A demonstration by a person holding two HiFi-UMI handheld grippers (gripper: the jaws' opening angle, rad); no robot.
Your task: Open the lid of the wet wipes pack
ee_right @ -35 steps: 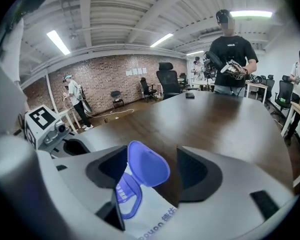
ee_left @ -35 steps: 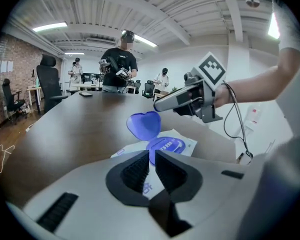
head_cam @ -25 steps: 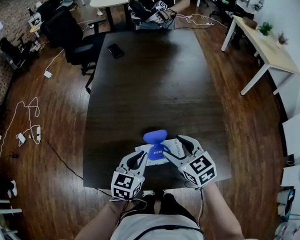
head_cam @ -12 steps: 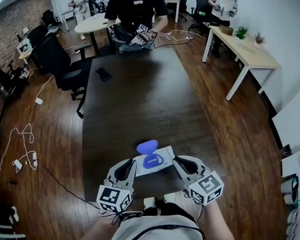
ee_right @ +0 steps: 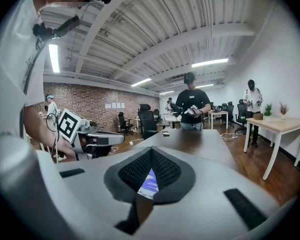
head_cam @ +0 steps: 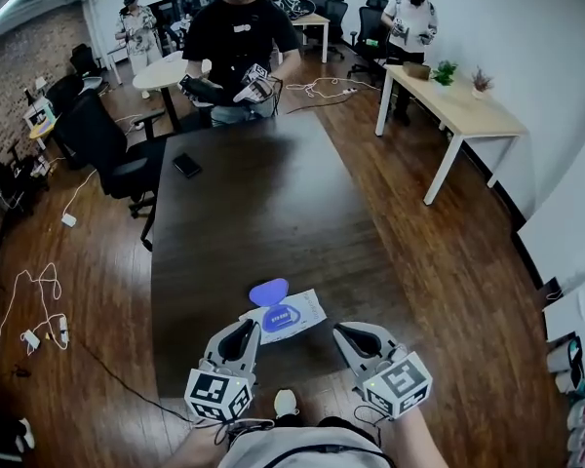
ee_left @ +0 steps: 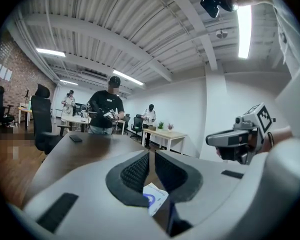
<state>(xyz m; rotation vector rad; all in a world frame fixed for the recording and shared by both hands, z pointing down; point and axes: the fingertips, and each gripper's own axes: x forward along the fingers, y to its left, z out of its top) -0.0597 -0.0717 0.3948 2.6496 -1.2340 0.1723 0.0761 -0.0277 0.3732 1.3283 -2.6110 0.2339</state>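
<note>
The wet wipes pack (head_cam: 294, 318) lies flat on the dark counter (head_cam: 253, 203), close to the edge nearest the person. Its blue lid (head_cam: 268, 291) is flipped open and rests on the counter at the pack's far-left end. This leaves a blue oval ring showing on the white top of the pack.

The left gripper (head_cam: 248, 326) and the right gripper (head_cam: 341, 331) sit at the near edge of the counter, one to each side of the pack and well apart from each other. Neither touches the pack.

In the left gripper view the jaws stand almost together, with only a thin slit between the ribbed pads. Nothing is held in the slit, and a corner of the pack shows below it on the counter.

In the right gripper view the jaws have just been closing. Their tips now meet with nothing between them, and the pack's blue print shows through the wedge-shaped gap lower down, lying beyond the jaws.

A small dark flat object (head_cam: 186, 165) lies near the far-left part of the counter. At the far end stands a person in a black shirt (head_cam: 236, 37) holding a pair of grippers. A light wooden table (head_cam: 453, 105) with two small potted plants stands along the wall to the right.
</note>
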